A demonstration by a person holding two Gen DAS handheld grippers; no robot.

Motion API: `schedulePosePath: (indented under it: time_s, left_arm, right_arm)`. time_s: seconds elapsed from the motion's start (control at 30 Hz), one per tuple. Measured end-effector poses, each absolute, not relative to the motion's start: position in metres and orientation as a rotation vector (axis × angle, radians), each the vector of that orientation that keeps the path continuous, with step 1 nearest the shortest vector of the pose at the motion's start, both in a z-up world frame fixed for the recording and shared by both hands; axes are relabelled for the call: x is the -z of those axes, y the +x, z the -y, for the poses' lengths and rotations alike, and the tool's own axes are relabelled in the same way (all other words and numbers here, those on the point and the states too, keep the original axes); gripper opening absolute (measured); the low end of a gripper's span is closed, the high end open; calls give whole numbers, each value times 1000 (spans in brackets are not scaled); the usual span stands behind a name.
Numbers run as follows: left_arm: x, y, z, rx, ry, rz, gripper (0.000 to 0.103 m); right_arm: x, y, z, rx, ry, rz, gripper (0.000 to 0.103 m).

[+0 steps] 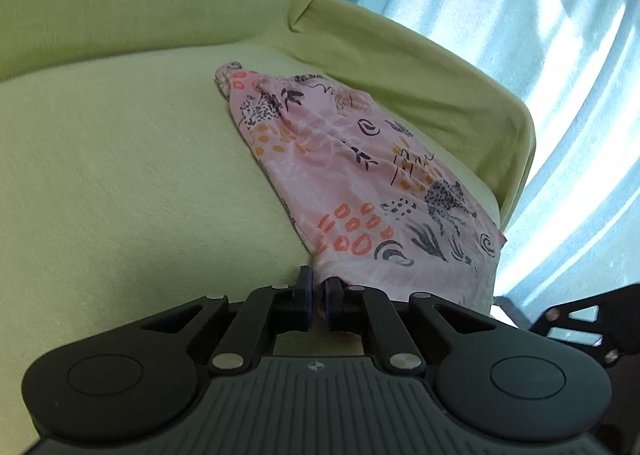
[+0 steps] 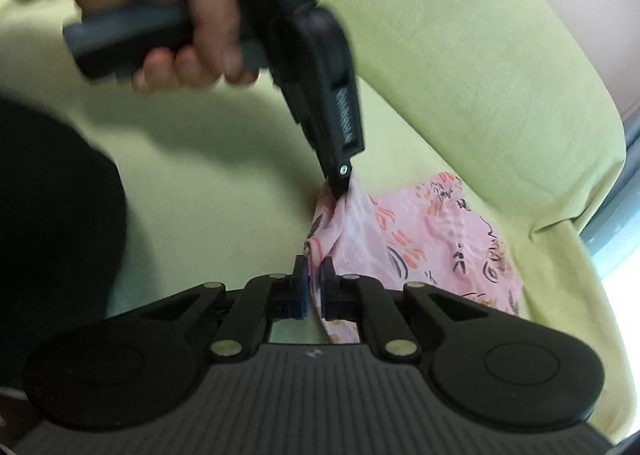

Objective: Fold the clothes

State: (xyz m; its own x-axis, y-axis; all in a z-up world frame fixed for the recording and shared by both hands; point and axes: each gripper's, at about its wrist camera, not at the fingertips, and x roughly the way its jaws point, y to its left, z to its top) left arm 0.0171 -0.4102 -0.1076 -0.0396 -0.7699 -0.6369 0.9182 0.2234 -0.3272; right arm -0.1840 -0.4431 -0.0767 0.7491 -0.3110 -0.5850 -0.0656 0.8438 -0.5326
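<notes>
1. Looking along the left gripper (image 1: 318, 295) in the left wrist view, its two blue-padded fingers (image 1: 306, 293) stand close together, pinching the near edge of a pink patterned garment (image 1: 360, 183). The garment lies spread on a light green sofa (image 1: 120, 175), its far gathered end bunched near the seat's back, its right side beside the sofa's armrest (image 1: 440, 95). A pale blue curtain (image 1: 540, 35) hangs beyond the armrest. Part of the other tool shows at the lower right edge.

2. In the right wrist view, the right gripper (image 2: 314, 287) has its jaws nearly together with a fold of the pink patterned garment (image 2: 432, 239) between them, clamped on the cloth. Just ahead, the left gripper (image 2: 340, 185), held by a hand (image 2: 160, 7), points down and grips the garment's raised corner. The rest of the cloth lies on the sofa (image 2: 460, 75) seat beside the armrest. No container appears in either view.
</notes>
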Motion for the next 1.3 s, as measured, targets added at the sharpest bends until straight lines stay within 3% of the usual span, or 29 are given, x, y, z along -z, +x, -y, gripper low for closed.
schedulePosePath:
  time_s: [0.1, 0.17, 0.23, 0.37, 0.47, 0.53, 0.6, 0.67, 0.9, 1.0, 1.03, 1.1, 1.17, 1.23, 1.3]
  left_arm:
    - [98, 10, 393, 1375, 304, -772, 5]
    - [96, 10, 381, 1361, 356, -744, 11]
    - [96, 14, 369, 1354, 385, -718, 24]
    - [89, 10, 348, 1367, 530, -571, 32]
    - [83, -12, 342, 1430, 729, -376, 50]
    - [85, -32, 341, 1482, 881, -201, 68]
    - [90, -52, 341, 1520, 1014, -17, 77]
    - [97, -66, 343, 1564, 1114, 134, 77]
    - [105, -84, 356, 1637, 1242, 385, 70]
    - [110, -88, 358, 1646, 1311, 492, 59]
    - [110, -88, 361, 1649, 1322, 483, 40]
    - [108, -86, 367, 1654, 1317, 418, 23]
    - [101, -78, 374, 1671, 1251, 300, 16]
    - [92, -67, 381, 1685, 1157, 166, 12]
    - [82, -56, 389, 1691, 1062, 42, 12]
  right_arm:
    - [63, -189, 438, 96, -467, -693, 4]
    - [59, -189, 437, 68, -411, -675, 4]
    - [59, -187, 441, 50, -373, -676, 4]
    - [58, -187, 454, 29, -300, -691, 4]
    - [53, -189, 462, 20, -243, -695, 4]
    - [50, -192, 464, 18, -221, -693, 4]
    - [45, -197, 459, 17, -223, -686, 4]
    - [45, -199, 459, 15, -230, -681, 4]
    - [51, -201, 457, -16, -303, -686, 5]
    - [50, -200, 456, -35, -332, -679, 5]
    - [49, -202, 456, -40, -331, -673, 5]
    - [48, -209, 457, -38, -323, -653, 5]
    - [47, -216, 464, -15, -297, -632, 8]
    - [49, -220, 474, 37, -281, -618, 30]
    - [56, -229, 480, 92, -275, -630, 32]
